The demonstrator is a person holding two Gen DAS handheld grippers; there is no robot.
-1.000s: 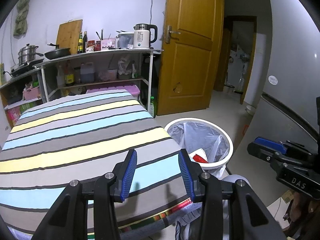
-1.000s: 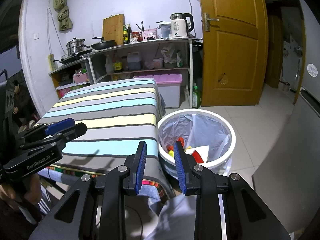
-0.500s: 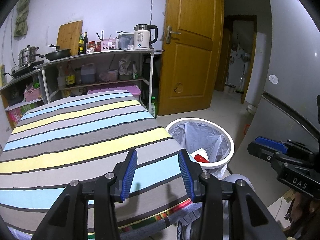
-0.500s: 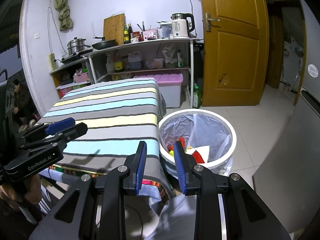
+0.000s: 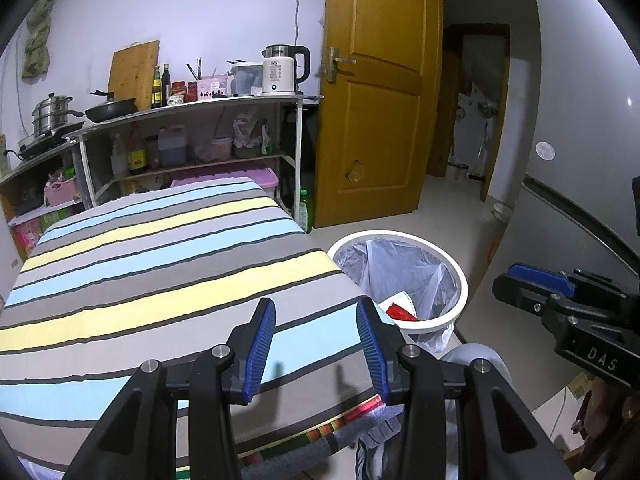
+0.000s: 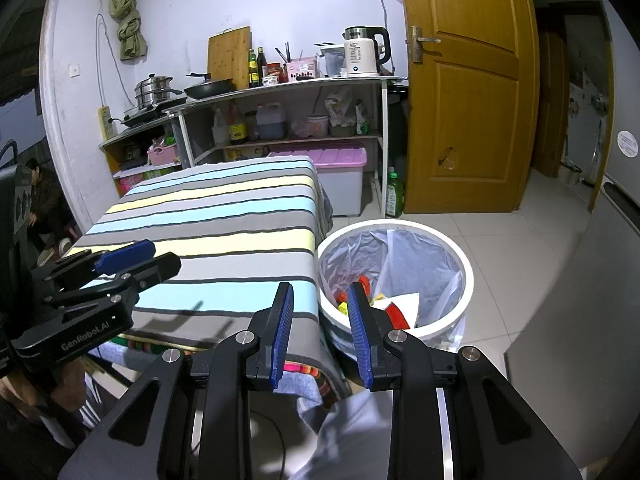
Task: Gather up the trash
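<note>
A white round trash bin [image 5: 456,276] with a clear liner stands on the floor by the near right corner of the striped table [image 5: 160,264]; it also shows in the right wrist view [image 6: 466,268]. Red, yellow and white trash [image 6: 394,308] lies inside it. My left gripper [image 5: 316,330] is open and empty above the table's near edge. My right gripper [image 6: 318,312] is open and empty, between the table corner and the bin. The right gripper appears at the right of the left wrist view [image 5: 560,292], and the left gripper at the left of the right wrist view [image 6: 120,268].
A kitchen shelf [image 6: 280,92] with a kettle, pans and bottles stands behind the table. A pink-lidded storage box [image 6: 332,168] and a green bottle [image 6: 394,196] sit on the floor below it. A wooden door [image 6: 464,92] is to the right. Tiled floor [image 6: 520,248] surrounds the bin.
</note>
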